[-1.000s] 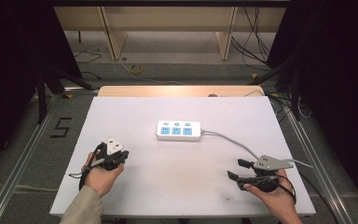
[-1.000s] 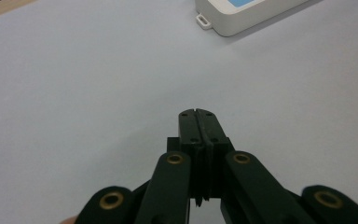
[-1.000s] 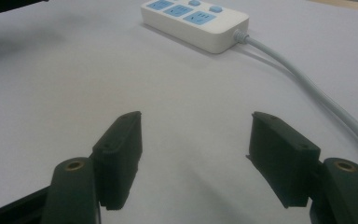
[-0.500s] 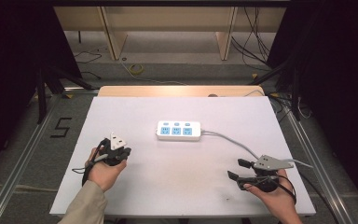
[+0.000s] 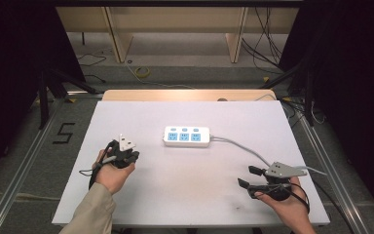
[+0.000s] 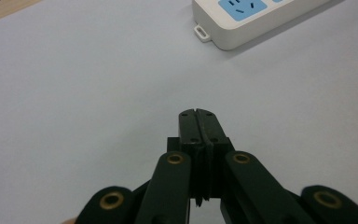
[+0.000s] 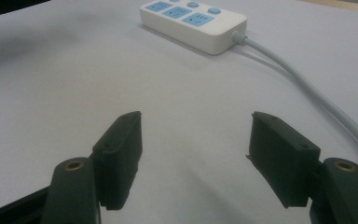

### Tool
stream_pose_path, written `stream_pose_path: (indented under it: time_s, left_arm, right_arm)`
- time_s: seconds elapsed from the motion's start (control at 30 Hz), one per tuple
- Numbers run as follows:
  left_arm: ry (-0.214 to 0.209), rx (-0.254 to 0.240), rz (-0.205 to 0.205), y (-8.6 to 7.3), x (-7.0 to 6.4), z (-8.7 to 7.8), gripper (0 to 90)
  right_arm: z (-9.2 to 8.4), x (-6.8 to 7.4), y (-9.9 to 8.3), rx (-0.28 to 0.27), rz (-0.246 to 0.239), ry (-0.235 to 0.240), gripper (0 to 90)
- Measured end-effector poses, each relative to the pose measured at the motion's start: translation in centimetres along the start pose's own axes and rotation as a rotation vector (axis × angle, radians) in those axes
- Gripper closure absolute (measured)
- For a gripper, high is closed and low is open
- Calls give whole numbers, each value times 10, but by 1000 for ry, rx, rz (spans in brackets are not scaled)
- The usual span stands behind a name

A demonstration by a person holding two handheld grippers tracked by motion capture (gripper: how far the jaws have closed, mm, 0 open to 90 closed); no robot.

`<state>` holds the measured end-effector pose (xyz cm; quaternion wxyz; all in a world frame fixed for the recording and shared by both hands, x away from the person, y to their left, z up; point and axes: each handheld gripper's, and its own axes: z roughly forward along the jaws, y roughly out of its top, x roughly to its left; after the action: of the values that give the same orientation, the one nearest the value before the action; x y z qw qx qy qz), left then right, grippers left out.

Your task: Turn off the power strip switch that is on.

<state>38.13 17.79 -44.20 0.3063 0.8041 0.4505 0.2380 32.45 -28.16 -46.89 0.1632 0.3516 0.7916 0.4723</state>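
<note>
The power strip (image 5: 187, 136) lies at the frame's centre, long axis left-right, cord (image 5: 243, 148) leaving rightward. The left gripper (image 5: 122, 155) is pressed together, empty; the right gripper (image 5: 247, 176) is spread.

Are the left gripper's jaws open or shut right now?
Shut. In the left gripper view the left gripper has its two black jaws pressed flat together with nothing between them, short of the power strip.
</note>
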Motion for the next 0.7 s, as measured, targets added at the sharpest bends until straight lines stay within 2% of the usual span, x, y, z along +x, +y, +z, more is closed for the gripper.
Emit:
stream_pose_path:
  time_s: [0.7]
  left_arm:
    - [-26,25,23,18,-4,12,899]
  right_arm:
    - [0,0,0,-1,1,-2,355]
